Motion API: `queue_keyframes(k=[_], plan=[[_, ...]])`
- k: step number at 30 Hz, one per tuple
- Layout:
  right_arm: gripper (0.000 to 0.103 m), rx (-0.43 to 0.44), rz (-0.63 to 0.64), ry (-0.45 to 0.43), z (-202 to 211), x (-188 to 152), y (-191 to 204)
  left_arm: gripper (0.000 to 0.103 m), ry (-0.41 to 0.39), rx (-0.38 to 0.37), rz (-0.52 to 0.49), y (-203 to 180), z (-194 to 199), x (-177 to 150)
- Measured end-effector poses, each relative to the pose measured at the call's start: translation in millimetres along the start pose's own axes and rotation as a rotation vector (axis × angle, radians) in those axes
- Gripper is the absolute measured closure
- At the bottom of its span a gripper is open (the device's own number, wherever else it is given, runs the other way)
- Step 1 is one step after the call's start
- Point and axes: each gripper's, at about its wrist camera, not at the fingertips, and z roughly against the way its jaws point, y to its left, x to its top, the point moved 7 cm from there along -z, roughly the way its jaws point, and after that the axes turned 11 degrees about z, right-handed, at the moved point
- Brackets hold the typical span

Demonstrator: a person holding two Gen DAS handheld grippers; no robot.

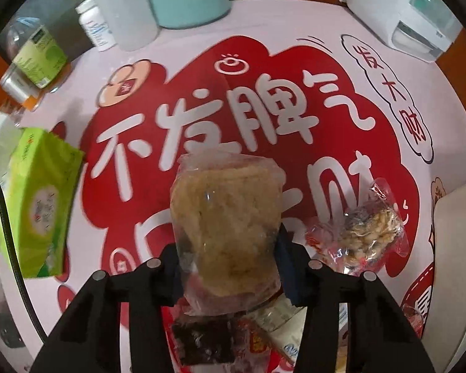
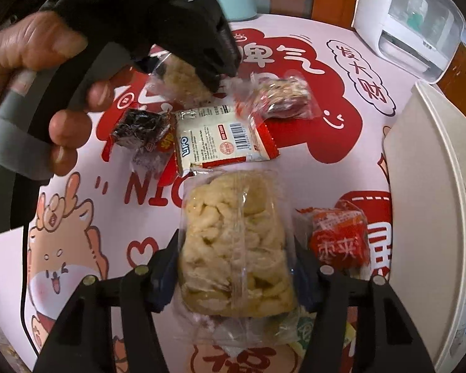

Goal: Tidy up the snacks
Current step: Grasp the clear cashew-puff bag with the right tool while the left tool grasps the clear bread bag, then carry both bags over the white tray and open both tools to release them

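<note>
Both grippers are clamped on packets: left gripper on the brown puffed-snack bag, right gripper on the pale chip bag. You're mid-pickup; next, lift them clear and carry them toward the white bin.

1. The table mat carries large white characters "不发脾气" on its red cloud shape.
2. A white bubble on the same mat reads "发大财", running downward in red.
3. In the right wrist view the mat also shows red letters "NIC", cut off by a packet, and a partly visible "福" at the bottom edge.
4. The white and red snack packet bears the blue word "LiPO" and a barcode; its small print is too fine to read.
5. The red wrapped snack shows white characters, possibly "来来".
</note>
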Motion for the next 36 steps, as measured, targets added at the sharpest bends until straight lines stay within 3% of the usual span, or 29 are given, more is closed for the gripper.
queue_keyframes(k=[6, 14, 26, 36], plan=[[0.042, 0.027, -0.012, -0.061, 27.7, -2.5, -4.0, 0.057, -0.067, -0.007, 0.02, 10.8, 46.5, -7.3], [0.042, 0.062, -0.004, -0.174, 93.7, -9.9, -3.7, 0.057, -0.178, -0.047, 0.023, 14.9, 144.0, -30.9], [0.042, 0.037, -0.011, -0.404, 226.9, -32.3, -49.7, 0.057, -0.338, -0.192, 0.026, -64.5, 280.0, -95.4], [0.042, -0.014, -0.095, -0.456, 269.9, -65.0, -112.1, 0.057, -0.437, -0.247, -0.01, -147.6, 339.2, -120.3]])
